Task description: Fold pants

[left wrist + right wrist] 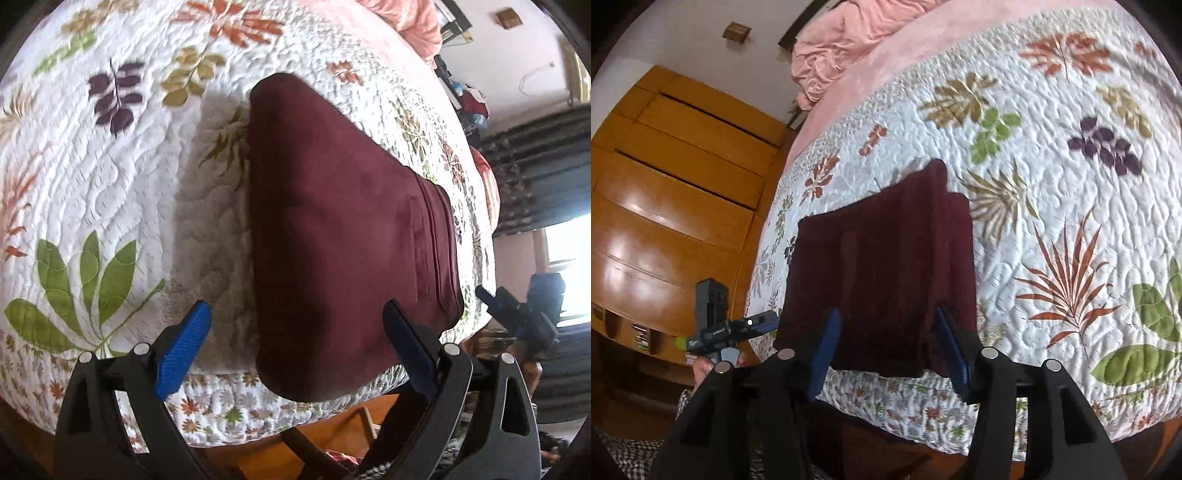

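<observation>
Near the bed's front edge, my pants (347, 236) lie as a folded maroon slab on the quilt (110, 184), with one end overhanging that edge slightly. My left hand-held gripper (295, 354) hovers just off the front edge with its blue fingers (181, 347) wide apart, holding nothing; the slab's near end sits between them and toward the right finger. From this side the long axis runs away from me and to the right, toward the waistband end with its stitched rows near the bed's right side edge.

My right hand-held gripper (886, 347) also hangs at the front edge, jaws apart and empty, the pants (879, 273) directly ahead and their near edge looking level with its fingertips; I cannot tell whether they touch the cloth. My right looks slightly nearer the fabric than my left.

I judge the fold mostly done, perhaps one more halving along the long axis. Open quilt lies broad on the far side and toward the pink blanket (857, 37), so there is room to carry an end across. The overhanging end could slip off the edge if tugged toward me
</observation>
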`<state>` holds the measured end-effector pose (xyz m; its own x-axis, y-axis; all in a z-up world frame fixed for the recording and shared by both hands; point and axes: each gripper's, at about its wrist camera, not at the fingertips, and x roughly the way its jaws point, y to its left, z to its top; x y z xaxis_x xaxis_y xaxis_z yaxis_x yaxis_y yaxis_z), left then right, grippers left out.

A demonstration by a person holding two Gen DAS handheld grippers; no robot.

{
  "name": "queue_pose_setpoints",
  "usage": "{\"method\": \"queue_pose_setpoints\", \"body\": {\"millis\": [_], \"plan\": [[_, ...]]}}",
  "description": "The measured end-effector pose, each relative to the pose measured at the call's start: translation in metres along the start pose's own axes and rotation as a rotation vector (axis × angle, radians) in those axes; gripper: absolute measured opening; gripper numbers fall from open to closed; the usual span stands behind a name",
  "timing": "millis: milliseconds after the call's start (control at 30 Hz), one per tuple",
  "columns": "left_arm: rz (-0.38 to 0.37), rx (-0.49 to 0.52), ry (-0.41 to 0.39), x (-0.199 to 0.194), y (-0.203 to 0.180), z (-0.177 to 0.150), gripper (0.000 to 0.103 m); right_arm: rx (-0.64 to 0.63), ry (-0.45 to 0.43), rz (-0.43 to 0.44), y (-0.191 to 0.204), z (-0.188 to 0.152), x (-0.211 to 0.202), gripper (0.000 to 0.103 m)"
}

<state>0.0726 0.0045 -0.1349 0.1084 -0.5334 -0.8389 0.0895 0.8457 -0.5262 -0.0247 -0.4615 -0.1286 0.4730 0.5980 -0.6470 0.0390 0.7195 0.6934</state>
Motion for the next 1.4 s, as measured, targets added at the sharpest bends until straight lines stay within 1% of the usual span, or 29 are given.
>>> {"method": "queue_pose_setpoints", "body": {"millis": [33,67,133,200,267,333,400,433,467,533,600,733,900,1033,1067,1100,1133,1167,1200,1233,1267,1367,1400], "plan": [[-0.034,-0.027,0.022,0.005,0.006,0.002,0.093,0.011,0.010,0.013,-0.004,0.001,0.003,0.061],[-0.068,-0.054,0.044,0.009,0.011,0.004,0.093,0.026,0.024,0.035,-0.008,0.003,0.007,0.067],[-0.133,-0.101,0.079,0.020,0.017,0.005,0.093,0.056,0.045,0.069,-0.018,0.004,0.011,0.070],[-0.147,-0.110,0.098,0.029,0.016,0.005,0.093,0.074,0.056,0.083,-0.025,0.005,0.015,0.071],[-0.154,-0.089,0.119,0.036,0.012,0.005,0.093,0.102,0.065,0.117,-0.033,0.007,0.018,0.077],[-0.169,-0.075,0.146,0.044,0.009,0.005,0.092,0.123,0.078,0.159,-0.041,0.009,0.022,0.079],[-0.191,-0.059,0.172,0.050,0.005,0.004,0.092,0.145,0.091,0.181,-0.049,0.010,0.025,0.085],[-0.206,-0.048,0.188,0.054,0.003,0.004,0.092,0.162,0.100,0.186,-0.054,0.011,0.028,0.086],[-0.215,-0.042,0.198,0.057,0.001,0.003,0.092,0.171,0.105,0.190,-0.059,0.012,0.029,0.086],[-0.212,-0.040,0.213,0.062,-0.002,0.006,0.080,0.192,0.119,0.205,-0.068,0.014,0.035,0.086],[-0.188,-0.039,0.222,0.068,-0.004,0.009,0.074,0.199,0.142,0.217,-0.075,0.016,0.041,0.086],[-0.196,-0.051,0.237,0.075,-0.005,0.012,0.073,0.210,0.178,0.245,-0.085,0.020,0.054,0.086],[-0.221,-0.098,0.237,0.087,-0.001,0.021,0.072,0.192,0.203,0.294,-0.084,0.026,0.070,0.086],[-0.225,-0.101,0.239,0.094,-0.004,0.025,0.071,0.164,0.236,0.275,-0.077,0.030,0.088,0.087],[-0.224,-0.104,0.238,0.095,-0.003,0.025,0.069,0.152,0.238,0.267,-0.074,0.030,0.090,0.086],[-0.222,-0.107,0.235,0.095,-0.003,0.024,0.062,0.123,0.238,0.244,-0.069,0.031,0.091,0.084],[-0.219,-0.114,0.228,0.091,0.001,0.022,0.057,0.092,0.242,0.205,-0.064,0.030,0.093,0.075],[-0.223,-0.127,0.219,0.089,0.002,0.021,0.054,0.069,0.246,0.169,-0.061,0.030,0.093,0.068],[-0.227,-0.137,0.210,0.086,0.004,0.021,0.049,0.049,0.240,0.143,-0.057,0.028,0.092,0.064],[-0.228,-0.143,0.198,0.085,0.003,0.020,0.044,0.046,0.228,0.146,-0.055,0.028,0.089,0.056],[-0.228,-0.143,0.178,0.082,0.000,0.018,0.041,0.047,0.220,0.145,-0.054,0.027,0.087,0.050],[-0.230,-0.125,0.134,0.070,-0.010,0.018,0.036,0.039,0.185,0.127,-0.046,0.024,0.077,0.042],[-0.240,-0.122,0.120,0.066,-0.013,0.018,0.035,0.033,0.175,0.118,-0.042,0.023,0.074,0.041]]}}
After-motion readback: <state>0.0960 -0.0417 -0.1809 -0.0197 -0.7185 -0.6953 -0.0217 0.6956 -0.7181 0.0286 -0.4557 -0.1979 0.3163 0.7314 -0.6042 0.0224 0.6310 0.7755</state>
